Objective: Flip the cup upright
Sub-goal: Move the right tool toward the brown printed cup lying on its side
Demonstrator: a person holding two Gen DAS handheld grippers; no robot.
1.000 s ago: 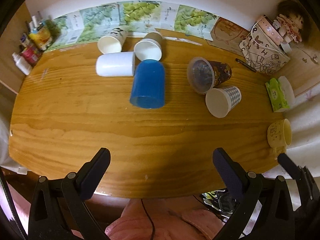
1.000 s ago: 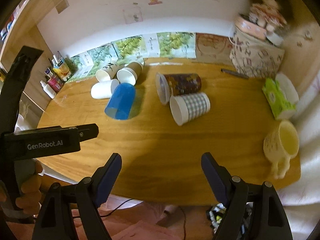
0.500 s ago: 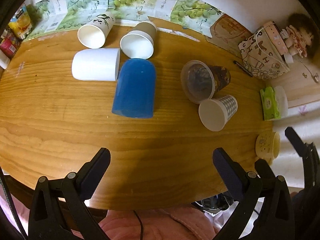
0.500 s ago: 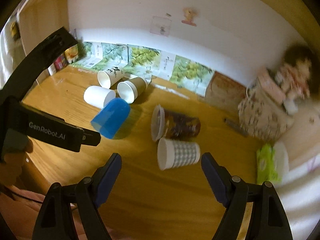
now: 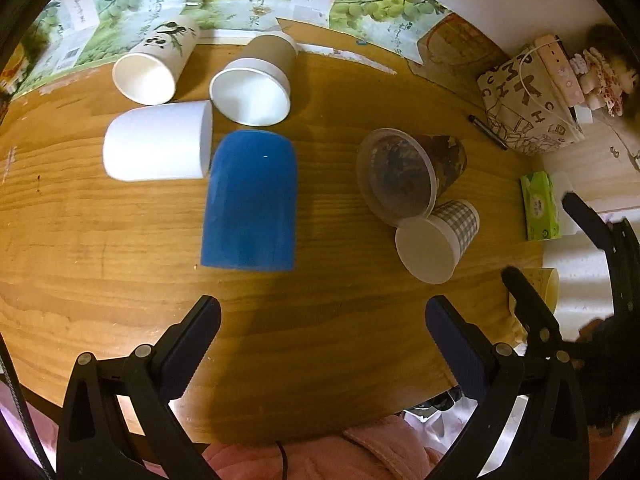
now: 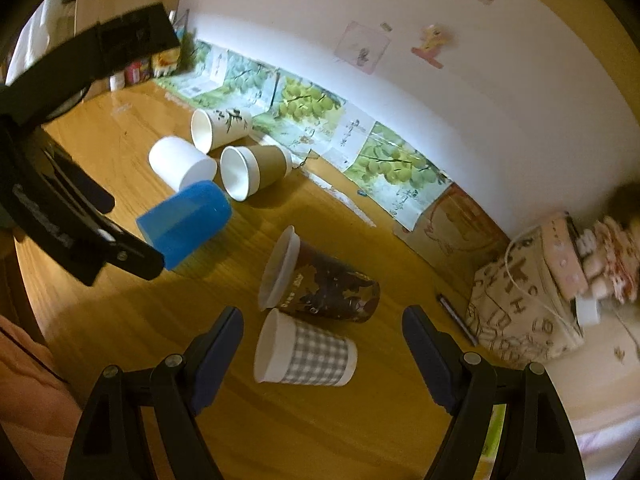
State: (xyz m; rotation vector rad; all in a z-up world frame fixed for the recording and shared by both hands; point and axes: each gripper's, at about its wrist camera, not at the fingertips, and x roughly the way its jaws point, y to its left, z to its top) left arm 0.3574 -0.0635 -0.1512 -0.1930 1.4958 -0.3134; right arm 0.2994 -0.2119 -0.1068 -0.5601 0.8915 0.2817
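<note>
Your left tongs (image 5: 322, 322) are hanging wide apart over the near edge of the bench (image 5: 320, 340), gripping nothing. Just beyond their fingers the blue cup (image 5: 250, 200) is lying on its side, its closed base pointing toward the back edge and its open mouth facing you. Touching its left shoulder, a plain white cup (image 5: 158, 141) is lying crosswise; behind these two a brown sleeved cup (image 5: 256, 82) and a white cup with ink drawings (image 5: 154, 70) are lying with their mouths toward you, close to the grape-printed paper (image 5: 248, 4) running along the back edge.

Your right tongs (image 6: 322, 336) are also gaping wide and holding nothing — the checked paper cup (image 6: 306, 350) is lying on its side between their fingers in the right wrist view, though whether the fingers are level with it or above it you cannot tell. Its mouth is pointing toward the bench's left side. Just behind it, touching or nearly so, a dark printed cup with a clear lid (image 6: 320, 284) is lying the same way. Further back toward the right corner a pen (image 6: 456, 318) is resting beside a patterned cloth bag (image 6: 524, 312). In the left wrist view a green tissue pack (image 5: 540, 206) is sitting at the right edge, and a yellow mug (image 5: 544, 284) is showing partly behind the right tongs' frame.
</note>
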